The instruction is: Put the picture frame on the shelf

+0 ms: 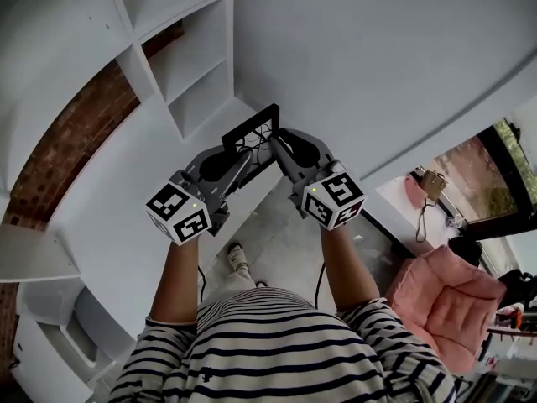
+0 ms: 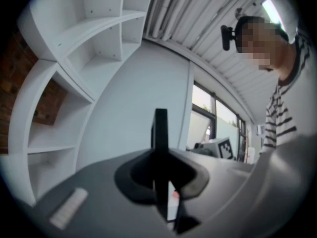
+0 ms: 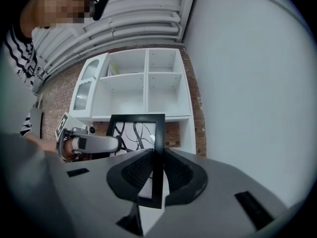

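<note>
Left gripper (image 2: 161, 177) and right gripper (image 3: 158, 172) are both pinched narrow, dark ribbed pads clamping opposite side rails of the picture frame (image 1: 251, 131). The frame is thin, black and rectangular with a swirl-line print. It sits upright in mid-air between them, facing the white square-cubby shelf (image 3: 148, 83) and not on it.

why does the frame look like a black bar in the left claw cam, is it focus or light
Left gripper view: the picture frame is edge-on and dark against the bright wall; the left claw, close to the lens, is soft. Right gripper view: sharper, the swirl print reads clearly, shelf lines bow. Head view: even light, edges curved.
</note>
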